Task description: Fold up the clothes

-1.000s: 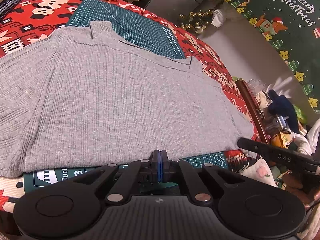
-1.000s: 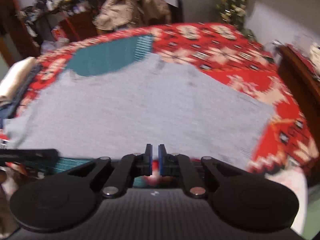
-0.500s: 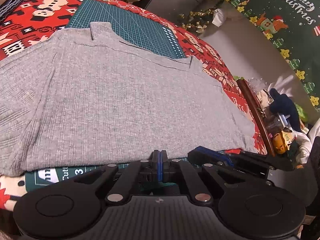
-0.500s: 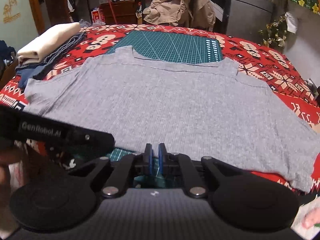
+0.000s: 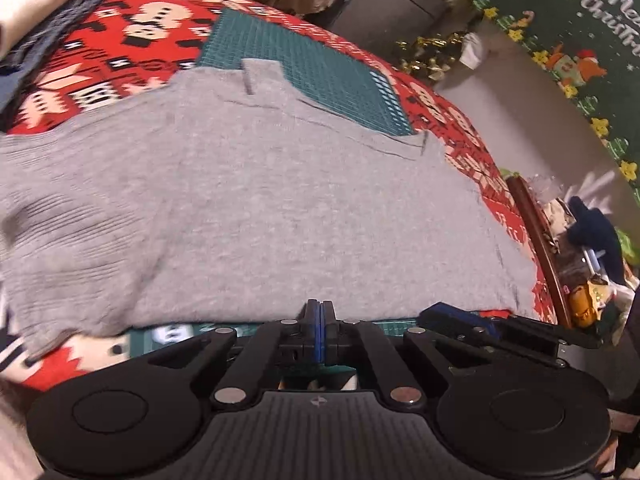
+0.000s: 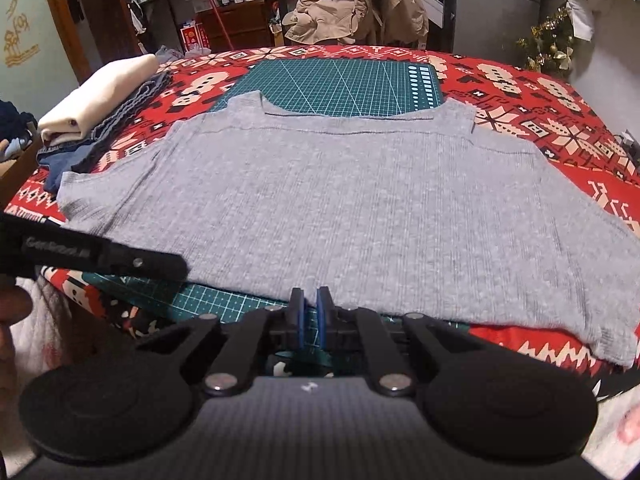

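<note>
A grey ribbed top [image 6: 344, 208] lies spread flat on the table, neckline at the far side and hem toward me; in the left wrist view the grey top [image 5: 248, 208] fills the middle. My left gripper [image 5: 320, 311] is shut, its tips at the near hem with nothing between them. My right gripper [image 6: 310, 300] hovers at the near hem too, its pads a narrow slit apart and no cloth in it. The left gripper [image 6: 172, 268] shows as a black finger at the left of the right wrist view. The right gripper [image 5: 436, 314] sits just right of the left one.
The green cutting mat [image 6: 340, 80] lies under the top on a red patterned tablecloth [image 6: 540, 100]. A folded stack of clothes [image 6: 100, 92] sits far left. A tan jacket [image 6: 356, 4] hangs behind the table. A wooden edge [image 5: 536, 240] and clutter lie to the right.
The right gripper swung left along the hem and settled beside the left gripper. The left gripper stayed in place, tilting slightly. Both kept the same closure.
</note>
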Available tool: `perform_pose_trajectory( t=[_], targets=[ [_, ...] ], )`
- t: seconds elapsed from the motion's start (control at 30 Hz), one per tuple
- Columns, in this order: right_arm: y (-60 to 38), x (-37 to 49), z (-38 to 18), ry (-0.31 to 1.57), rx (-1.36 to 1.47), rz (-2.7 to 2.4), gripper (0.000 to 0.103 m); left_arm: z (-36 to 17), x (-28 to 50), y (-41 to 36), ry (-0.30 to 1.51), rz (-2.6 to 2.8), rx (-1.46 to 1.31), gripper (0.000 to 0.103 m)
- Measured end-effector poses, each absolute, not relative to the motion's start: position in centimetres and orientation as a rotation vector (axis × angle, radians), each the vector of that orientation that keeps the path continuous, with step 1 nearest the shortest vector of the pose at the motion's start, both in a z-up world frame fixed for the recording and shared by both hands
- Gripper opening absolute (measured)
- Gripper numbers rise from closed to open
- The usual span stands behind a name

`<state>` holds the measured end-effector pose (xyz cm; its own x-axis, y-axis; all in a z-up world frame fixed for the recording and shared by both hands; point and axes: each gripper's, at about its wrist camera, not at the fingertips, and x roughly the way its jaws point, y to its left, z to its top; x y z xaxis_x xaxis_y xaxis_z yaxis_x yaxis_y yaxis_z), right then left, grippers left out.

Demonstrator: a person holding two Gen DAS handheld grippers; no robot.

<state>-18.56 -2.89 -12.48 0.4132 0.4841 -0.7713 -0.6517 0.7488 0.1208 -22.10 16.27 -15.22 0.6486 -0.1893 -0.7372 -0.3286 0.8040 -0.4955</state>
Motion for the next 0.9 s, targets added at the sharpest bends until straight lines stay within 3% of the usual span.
perform_pose_trajectory(
  t=[0.33,0.63,0.9],
  targets=[
    [-3.6,-16.3,-11.6,0.999,0.096,0.907,0.008,-16.0,-25.5,22.3,0.806,0.197,-0.953,0.002],
    [2.3,-13.5,-14.5,1.225,0.345,1.065,0.011,-15.9,-27.1,24.0,0.82,0.292,-0.943,0.002],
    [7.8,-14.7,-16.4,1.332,0.379,1.138,0.01,-16.1,-27.4,24.4,0.808,0.29,-0.964,0.002]
  ],
)
